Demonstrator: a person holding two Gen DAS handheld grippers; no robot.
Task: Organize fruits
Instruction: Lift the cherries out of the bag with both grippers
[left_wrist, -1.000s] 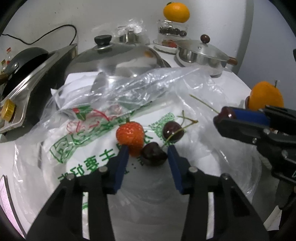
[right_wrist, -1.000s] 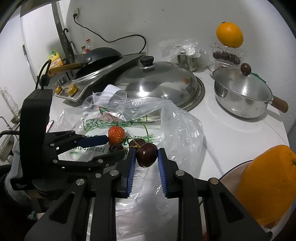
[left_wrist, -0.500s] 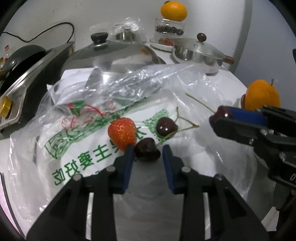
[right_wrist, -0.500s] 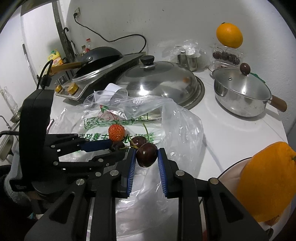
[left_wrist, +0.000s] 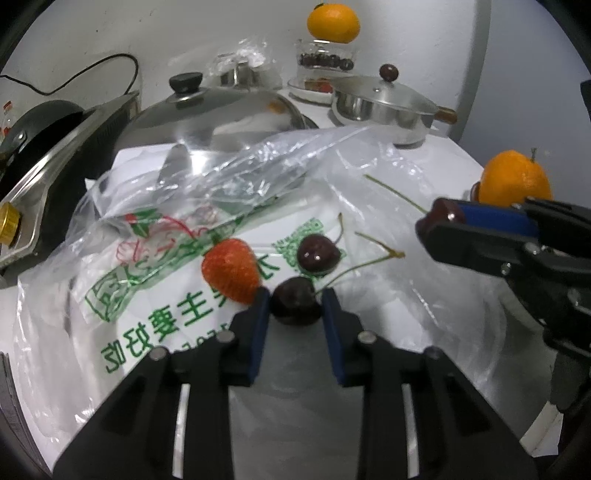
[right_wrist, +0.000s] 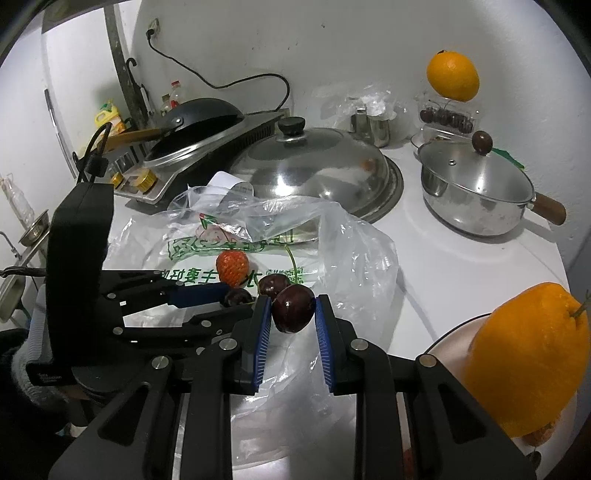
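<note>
The left claw (left_wrist: 295, 306) has just been closing, pads now pressed on a dark cherry (left_wrist: 295, 302) atop the plastic bag (left_wrist: 155, 280); a strawberry (left_wrist: 231, 268) lies just beside; a second cherry (left_wrist: 317, 254) sits behind.

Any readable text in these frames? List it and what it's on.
"主要好": green print on the plastic bag, seen mirrored; the other characters are unclear.
Small print row under it: too blurred to read.
Green code square on the bag: unreadable.
Paper slip: too small.
Bottles at the back: labels blurred.
</note>
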